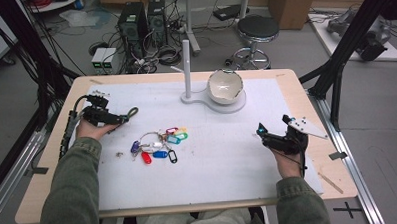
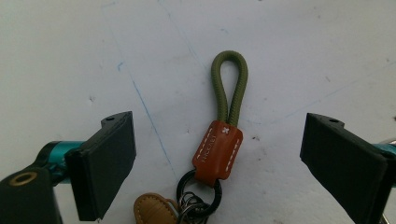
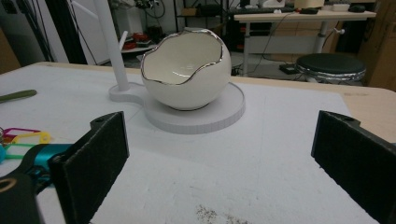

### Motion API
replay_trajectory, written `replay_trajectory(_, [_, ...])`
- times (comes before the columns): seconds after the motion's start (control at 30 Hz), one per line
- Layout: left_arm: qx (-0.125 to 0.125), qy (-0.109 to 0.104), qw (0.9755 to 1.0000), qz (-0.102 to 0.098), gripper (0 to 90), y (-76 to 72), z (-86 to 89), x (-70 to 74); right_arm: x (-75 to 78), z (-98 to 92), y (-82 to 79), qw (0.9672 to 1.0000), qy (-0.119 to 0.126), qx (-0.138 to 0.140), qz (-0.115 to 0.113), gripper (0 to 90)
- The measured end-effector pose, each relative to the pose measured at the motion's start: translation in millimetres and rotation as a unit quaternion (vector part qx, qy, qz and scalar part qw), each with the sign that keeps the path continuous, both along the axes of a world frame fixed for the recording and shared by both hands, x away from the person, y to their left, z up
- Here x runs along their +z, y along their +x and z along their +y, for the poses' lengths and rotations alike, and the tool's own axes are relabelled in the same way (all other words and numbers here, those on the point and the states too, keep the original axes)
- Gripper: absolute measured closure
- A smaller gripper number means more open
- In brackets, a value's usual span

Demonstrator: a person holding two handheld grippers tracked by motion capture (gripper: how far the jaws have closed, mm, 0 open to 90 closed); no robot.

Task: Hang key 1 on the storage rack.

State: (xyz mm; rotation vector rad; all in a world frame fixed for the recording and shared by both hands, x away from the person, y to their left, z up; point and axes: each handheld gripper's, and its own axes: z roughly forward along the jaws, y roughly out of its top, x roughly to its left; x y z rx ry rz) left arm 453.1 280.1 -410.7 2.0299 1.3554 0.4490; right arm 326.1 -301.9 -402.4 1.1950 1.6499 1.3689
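An olive cord loop (image 2: 229, 86) with a brown leather tab (image 2: 217, 150) and a dark key ring (image 2: 198, 190) lies flat on the white mat. My left gripper (image 2: 219, 126) is open, its two black pads standing wide on either side of the tab without touching it. From above, the left gripper (image 1: 122, 117) lies at the mat's left with the olive loop (image 1: 133, 112) poking past its tips. A bunch of keys with coloured tags (image 1: 160, 143) lies just to its right. My right gripper (image 1: 261, 131) rests open at the right, holding nothing.
A white egg-shaped bowl (image 1: 224, 86) sits on a round white stand (image 1: 236, 104) with an upright post (image 1: 186, 62) at the back centre; the bowl (image 3: 186, 70) faces the right gripper. A small metal bit (image 1: 119, 155) lies near the left sleeve. The table's wooden edge (image 1: 334, 182) borders the mat.
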Motion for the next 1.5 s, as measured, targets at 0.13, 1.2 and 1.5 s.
replay_trajectory(0.13, [0.004,0.007,0.9998,0.017,12.7,3.3,0.6,-6.6,0.9,-0.2,-0.8,1.0,0.0,0.005,-0.007,3.0])
replay_trajectory(1.2, [-0.016,0.026,0.9989,0.036,63.1,6.3,8.5,-14.9,0.8,-0.7,0.2,1.0,-0.005,0.006,-0.007,3.0])
replay_trajectory(1.5, [-0.009,0.019,0.9992,0.034,72.7,4.5,13.6,-9.5,0.5,-0.2,0.7,0.9999,-0.007,0.008,-0.005,3.0])
